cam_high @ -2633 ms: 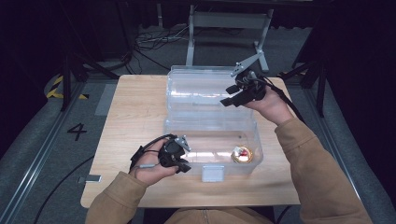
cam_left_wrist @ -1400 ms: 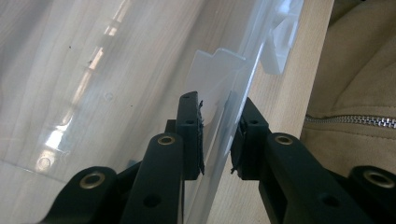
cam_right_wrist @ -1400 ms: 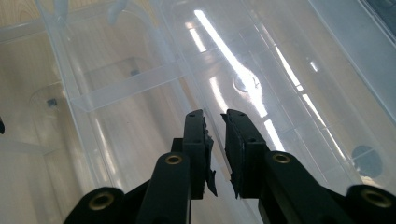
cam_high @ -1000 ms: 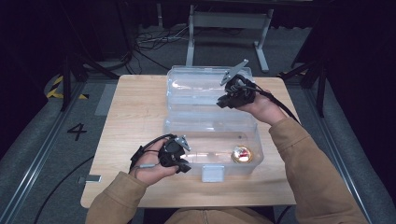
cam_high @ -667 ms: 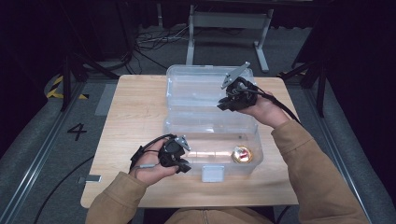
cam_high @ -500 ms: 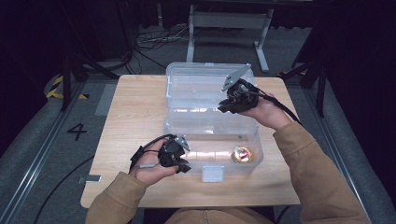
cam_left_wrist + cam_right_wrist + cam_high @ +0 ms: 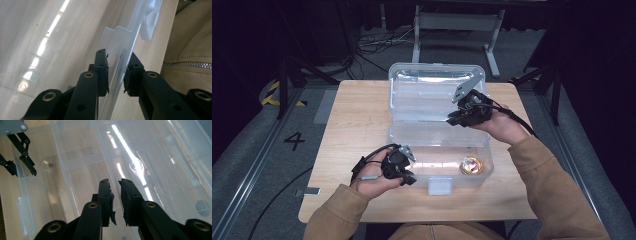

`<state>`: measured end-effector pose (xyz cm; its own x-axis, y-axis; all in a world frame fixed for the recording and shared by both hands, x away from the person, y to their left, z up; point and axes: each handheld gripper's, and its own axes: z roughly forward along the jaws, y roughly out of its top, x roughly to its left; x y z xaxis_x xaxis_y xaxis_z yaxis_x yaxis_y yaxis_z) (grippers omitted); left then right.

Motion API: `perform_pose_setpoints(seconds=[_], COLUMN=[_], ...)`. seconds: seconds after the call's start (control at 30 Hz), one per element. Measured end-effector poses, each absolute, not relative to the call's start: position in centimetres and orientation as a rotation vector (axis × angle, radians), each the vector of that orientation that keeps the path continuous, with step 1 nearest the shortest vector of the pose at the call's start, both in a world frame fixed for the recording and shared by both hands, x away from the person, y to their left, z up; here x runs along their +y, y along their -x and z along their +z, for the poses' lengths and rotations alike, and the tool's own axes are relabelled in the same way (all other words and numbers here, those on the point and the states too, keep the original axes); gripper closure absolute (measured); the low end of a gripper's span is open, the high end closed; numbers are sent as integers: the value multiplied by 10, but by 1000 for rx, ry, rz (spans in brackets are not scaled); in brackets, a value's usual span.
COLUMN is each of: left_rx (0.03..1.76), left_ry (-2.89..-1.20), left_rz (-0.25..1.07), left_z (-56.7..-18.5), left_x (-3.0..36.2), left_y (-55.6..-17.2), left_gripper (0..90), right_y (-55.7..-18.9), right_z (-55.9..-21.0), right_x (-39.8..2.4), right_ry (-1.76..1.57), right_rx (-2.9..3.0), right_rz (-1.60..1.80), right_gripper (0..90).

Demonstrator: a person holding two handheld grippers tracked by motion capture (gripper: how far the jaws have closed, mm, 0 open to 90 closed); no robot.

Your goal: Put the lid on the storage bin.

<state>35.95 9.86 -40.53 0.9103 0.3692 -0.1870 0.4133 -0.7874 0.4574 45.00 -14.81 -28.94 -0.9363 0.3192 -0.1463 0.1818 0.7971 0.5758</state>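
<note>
A clear plastic box (image 7: 398, 134) stands open on the wooden table, its lid (image 7: 427, 82) tipped back behind it. A small shiny gold round thing (image 7: 472, 166) lies inside at the front right. My left gripper (image 7: 411, 176) is at the box's front left corner. In the left gripper view it (image 7: 117, 53) straddles the clear front wall (image 7: 115, 75), one pad on each side, shut on it. My right gripper (image 7: 452, 120) hovers over the lid's near right part. Its jaws (image 7: 115, 182) stand a narrow gap apart with nothing between them.
A white latch (image 7: 439, 186) sits mid-front on the box. The left gripper (image 7: 24, 173) also appears far off in the right gripper view, on the box wall. Bare wood lies left of the box. Dark floor, cables and a metal stand surround the table.
My right gripper has moved from the lid's far right edge toward the person and slightly left, over the lid. The left gripper and the box have stayed put.
</note>
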Motion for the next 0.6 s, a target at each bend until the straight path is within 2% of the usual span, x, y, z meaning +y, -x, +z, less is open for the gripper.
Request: perform_pose_setpoints(seconds=[0.6], left_rx=[566], left_ry=[-2568], left_rz=[-118], left_z=[-405], left_x=[99], left_y=[-359], left_gripper=[756], right_y=[-431], right_z=[-291], right_x=[-149], right_ry=[-341], right_rx=[2755], right_rz=[846], right_gripper=[784])
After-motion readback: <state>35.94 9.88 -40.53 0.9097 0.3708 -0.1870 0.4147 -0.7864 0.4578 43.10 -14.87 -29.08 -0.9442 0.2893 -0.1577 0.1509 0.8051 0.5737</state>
